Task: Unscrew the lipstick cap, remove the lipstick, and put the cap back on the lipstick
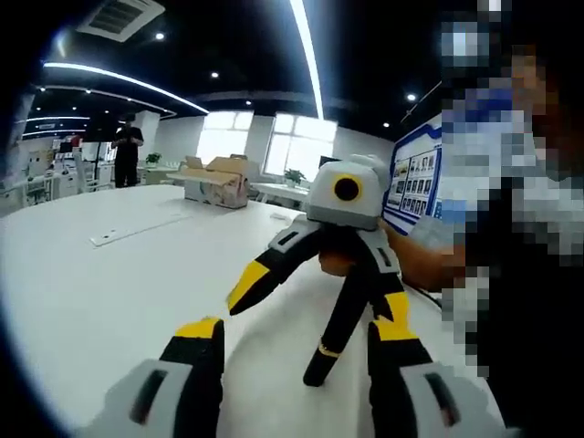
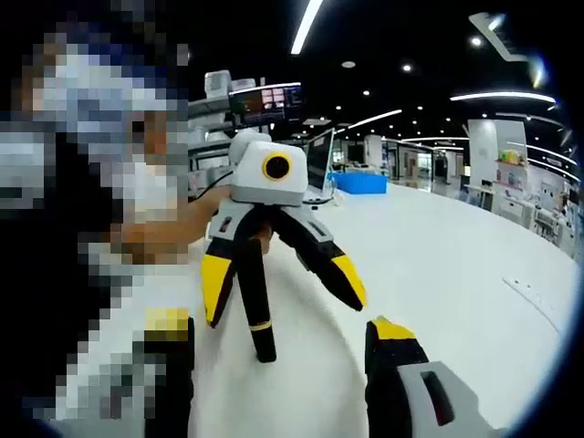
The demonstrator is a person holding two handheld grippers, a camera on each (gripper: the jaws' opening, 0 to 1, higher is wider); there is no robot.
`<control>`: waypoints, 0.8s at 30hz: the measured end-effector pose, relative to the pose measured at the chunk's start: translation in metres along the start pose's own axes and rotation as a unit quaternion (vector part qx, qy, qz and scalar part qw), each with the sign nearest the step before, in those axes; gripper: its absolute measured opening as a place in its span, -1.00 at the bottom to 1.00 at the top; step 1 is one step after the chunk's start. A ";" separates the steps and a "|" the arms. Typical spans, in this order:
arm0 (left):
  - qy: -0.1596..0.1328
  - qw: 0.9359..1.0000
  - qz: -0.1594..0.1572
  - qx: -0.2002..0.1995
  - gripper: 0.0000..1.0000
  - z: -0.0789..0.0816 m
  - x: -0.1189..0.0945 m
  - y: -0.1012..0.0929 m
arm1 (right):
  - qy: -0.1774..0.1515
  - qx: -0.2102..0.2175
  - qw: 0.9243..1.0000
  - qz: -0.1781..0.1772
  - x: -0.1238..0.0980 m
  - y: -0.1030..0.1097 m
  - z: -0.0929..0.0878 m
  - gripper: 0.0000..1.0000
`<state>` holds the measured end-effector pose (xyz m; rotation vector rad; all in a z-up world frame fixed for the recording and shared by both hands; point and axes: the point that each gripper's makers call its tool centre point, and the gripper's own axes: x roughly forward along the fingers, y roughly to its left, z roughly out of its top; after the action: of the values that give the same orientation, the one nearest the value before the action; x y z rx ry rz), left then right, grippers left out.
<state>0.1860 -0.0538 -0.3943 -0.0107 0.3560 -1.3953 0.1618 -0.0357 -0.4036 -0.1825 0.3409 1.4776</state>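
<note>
Two grippers face each other over white worktop [image 1: 100, 301]. Right gripper [image 1: 274, 333] spread wide, lipstick [image 1: 330, 339] hanging black w/ gold band. Left gripper [image 2: 285, 310] likewise spread, lipstick dangling too.

white table [image 1: 82, 292], bright windows [image 1: 301, 141], ceiling lights [image 1: 306, 46]

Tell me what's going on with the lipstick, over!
Left gripper open, right gripper open, facing each other. Lipstick upright between them, no fingers touching. Cardboard box far back, not blocking.
</note>
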 end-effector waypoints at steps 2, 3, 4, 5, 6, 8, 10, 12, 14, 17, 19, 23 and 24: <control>-0.007 1.000 0.006 -0.007 0.29 -0.002 -0.006 -0.001 | 0.000 -0.001 1.000 0.000 0.000 0.000 0.000 0.48; -0.015 1.000 0.010 -0.010 0.29 -0.002 -0.010 -0.001 | 0.000 -0.002 1.000 0.001 0.000 0.000 0.000 0.48; -0.017 1.000 0.014 -0.016 0.29 -0.003 -0.013 -0.001 | 0.000 -0.002 1.000 0.001 0.000 0.000 0.001 0.48; -0.028 0.999 0.019 -0.019 0.29 -0.002 -0.017 -0.001 | 0.000 -0.002 1.000 0.000 0.000 -0.001 0.000 0.48; -0.036 0.999 0.023 -0.026 0.28 -0.003 -0.021 -0.001 | 0.001 -0.002 1.000 -0.002 0.000 -0.002 0.000 0.48; -0.046 0.998 0.032 -0.024 0.28 -0.004 -0.029 -0.003 | 0.003 -0.004 1.000 -0.004 -0.002 -0.002 0.000 0.48; -0.060 0.997 0.045 -0.028 0.27 -0.004 -0.039 -0.004 | 0.001 -0.003 1.000 -0.006 -0.004 -0.004 0.001 0.48; -0.067 0.996 0.054 -0.029 0.25 -0.003 -0.045 -0.006 | 0.004 -0.002 1.000 -0.018 -0.009 -0.008 0.001 0.46; -0.085 0.994 0.059 -0.026 0.23 0.000 -0.050 -0.010 | 0.008 -0.002 0.999 -0.033 -0.014 -0.013 -0.001 0.46; -0.099 0.993 0.067 -0.022 0.20 0.001 -0.057 -0.016 | -0.010 0.018 0.998 -0.055 -0.025 -0.020 0.001 0.43; -0.101 0.992 0.070 -0.019 0.18 -0.001 -0.060 -0.020 | -0.033 0.040 0.996 -0.074 -0.038 -0.024 -0.003 0.39; -0.100 0.991 0.092 -0.015 0.13 -0.008 -0.068 -0.021 | -0.075 0.080 0.988 -0.107 -0.062 -0.019 -0.014 0.29; -0.102 0.990 0.097 -0.015 0.10 -0.007 -0.070 -0.020 | -0.090 0.076 0.985 -0.123 -0.070 -0.018 -0.014 0.27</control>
<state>0.1555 0.0116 -0.3799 -0.1397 0.2010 -1.1847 0.1746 -0.1075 -0.3947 0.0305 0.2721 1.2078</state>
